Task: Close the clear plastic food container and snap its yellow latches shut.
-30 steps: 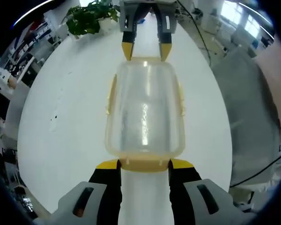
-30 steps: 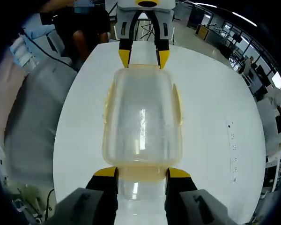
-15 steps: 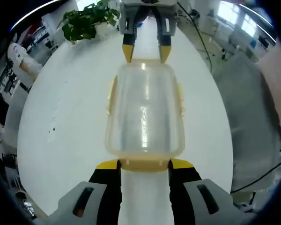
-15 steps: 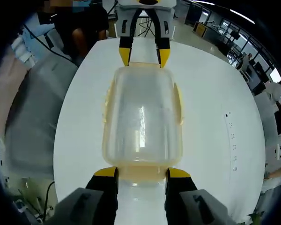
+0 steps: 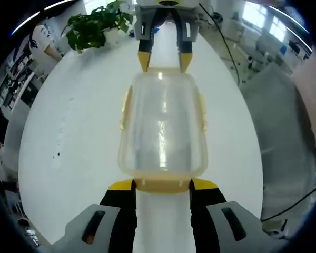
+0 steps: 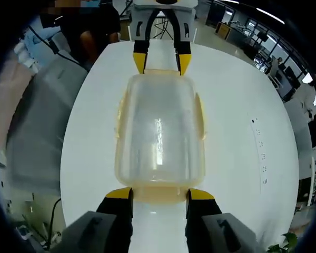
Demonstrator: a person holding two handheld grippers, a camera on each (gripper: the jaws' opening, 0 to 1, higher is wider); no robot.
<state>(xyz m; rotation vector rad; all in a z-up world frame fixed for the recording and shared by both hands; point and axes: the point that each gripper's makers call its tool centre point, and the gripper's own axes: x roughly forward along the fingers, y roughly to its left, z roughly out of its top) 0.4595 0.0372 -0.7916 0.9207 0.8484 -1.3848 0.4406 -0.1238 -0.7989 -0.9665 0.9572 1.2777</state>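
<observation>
Flanking unlabelled container (image 5: 163, 124) (lid on): both claws, seemingly touching end latches.

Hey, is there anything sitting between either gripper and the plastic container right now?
Nothing visible. The left gripper sits right at one short end of the container, and the right gripper at the opposite end, with only bare white table around it.

container (image 5: 163, 126) clear, yellow latches (image 5: 163, 185) | table (image 5: 79, 132) white | jaw tips yellow on black | plant (image 5: 92, 26) green
</observation>
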